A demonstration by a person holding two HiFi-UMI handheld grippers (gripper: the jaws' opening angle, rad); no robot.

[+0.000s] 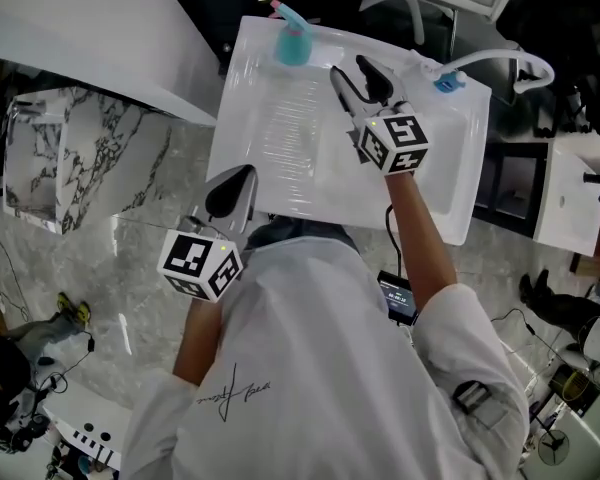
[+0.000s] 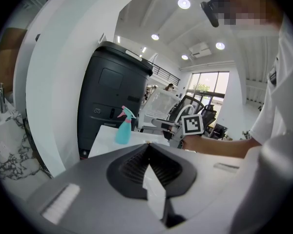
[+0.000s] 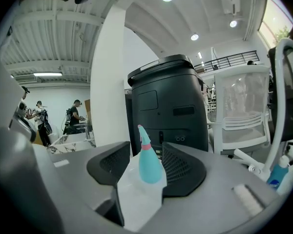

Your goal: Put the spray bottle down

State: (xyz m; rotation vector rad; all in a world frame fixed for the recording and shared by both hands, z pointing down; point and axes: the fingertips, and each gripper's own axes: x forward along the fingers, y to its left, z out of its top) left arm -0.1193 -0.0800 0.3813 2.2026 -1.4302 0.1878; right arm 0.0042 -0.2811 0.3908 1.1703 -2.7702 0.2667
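The teal spray bottle point(image 1: 293, 40) with a pink trigger stands upright on the white table point(image 1: 280, 158), near its far left corner. My right gripper point(image 1: 360, 80) hovers over the table's far middle, open and empty, a short way right of the bottle. In the right gripper view the bottle point(image 3: 149, 162) shows beyond the spread jaws, apart from them. My left gripper point(image 1: 230, 193) is at the table's near left edge, jaws together with nothing in them. The left gripper view shows the bottle point(image 2: 123, 130) far ahead and the right gripper's marker cube point(image 2: 193, 125).
A tall black cabinet point(image 3: 168, 106) stands just beyond the table's far edge. A white chair point(image 3: 241, 111) is to its right. A small blue-capped item with a white hose point(image 1: 448, 81) lies at the table's far right corner. A marble counter point(image 1: 70, 158) is at left.
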